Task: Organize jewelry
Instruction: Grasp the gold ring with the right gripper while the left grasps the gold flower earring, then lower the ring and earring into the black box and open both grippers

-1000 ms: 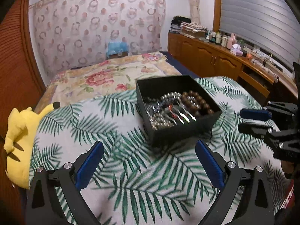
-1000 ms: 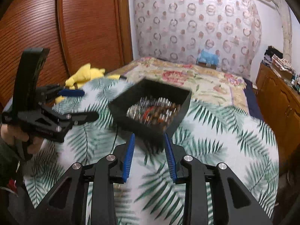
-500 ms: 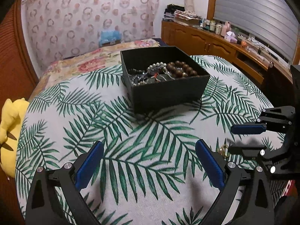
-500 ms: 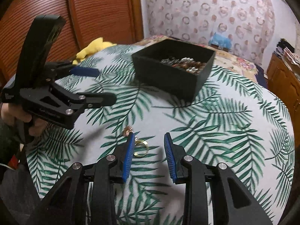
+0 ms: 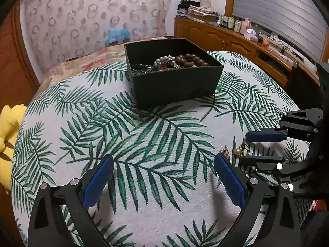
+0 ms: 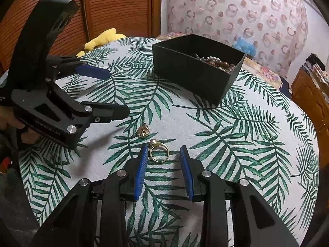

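A gold ring with a pearl lies on the palm-leaf tablecloth between the fingers of my right gripper. Its jaws are closing; the ring sits near the left pad, and the right pad stands clear of it. A small gold clover-shaped piece lies just beyond it. In the left wrist view the ring shows between the right gripper's fingers. My left gripper hovers wide open over bare cloth with nothing in it. The black box of bead bracelets stands further back.
A yellow plush toy lies off the table's left edge. Behind the round table are a floral bed and a wooden sideboard with bottles. A hand holds the left gripper over the table's left side.
Both grippers have come down and tilted toward the cloth. The ring and the gold piece have come into view, and the right jaws now straddle the ring, slightly narrower.
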